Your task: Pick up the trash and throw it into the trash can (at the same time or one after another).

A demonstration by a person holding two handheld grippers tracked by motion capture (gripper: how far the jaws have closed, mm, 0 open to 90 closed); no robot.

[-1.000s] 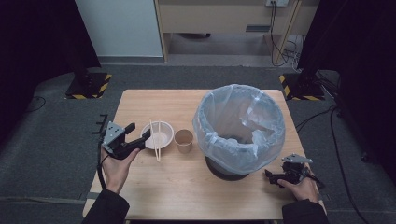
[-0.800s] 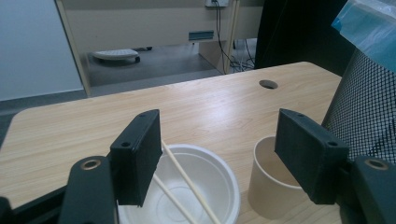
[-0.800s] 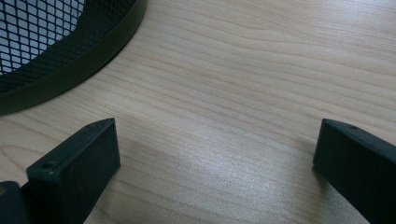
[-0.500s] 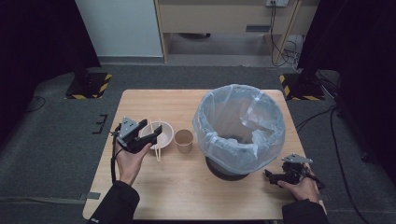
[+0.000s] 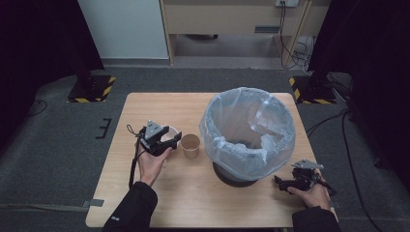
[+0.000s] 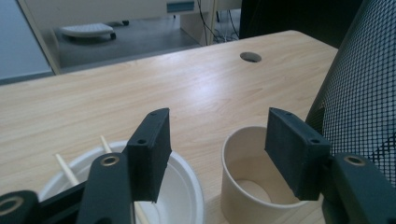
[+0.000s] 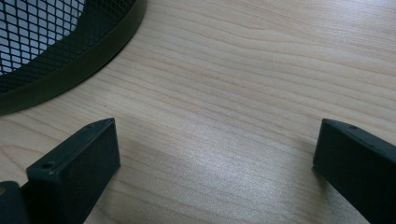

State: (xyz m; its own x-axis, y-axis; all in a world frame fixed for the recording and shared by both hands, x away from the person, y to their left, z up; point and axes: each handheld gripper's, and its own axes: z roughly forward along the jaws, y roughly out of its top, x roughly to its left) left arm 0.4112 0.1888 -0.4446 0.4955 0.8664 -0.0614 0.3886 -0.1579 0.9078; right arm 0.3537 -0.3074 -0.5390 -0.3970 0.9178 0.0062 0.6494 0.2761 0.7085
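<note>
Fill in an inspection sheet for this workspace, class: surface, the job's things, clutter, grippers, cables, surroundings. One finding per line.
Surface: wooden table, with a round hole.
Job's things: white bowl with thin sticks; upright brown paper cup beside it; mesh bin lined with a clear bag.
Clutter: nothing seen.
Grippers: left gripper open, jaws just closing further, one over the bowl, one over the cup's mouth; right gripper open over bare table beside the bin's base.
Cables: one trails from the left gripper; more on the floor.
Surroundings: grey carpet, black curtains, striped stand bases.
</note>
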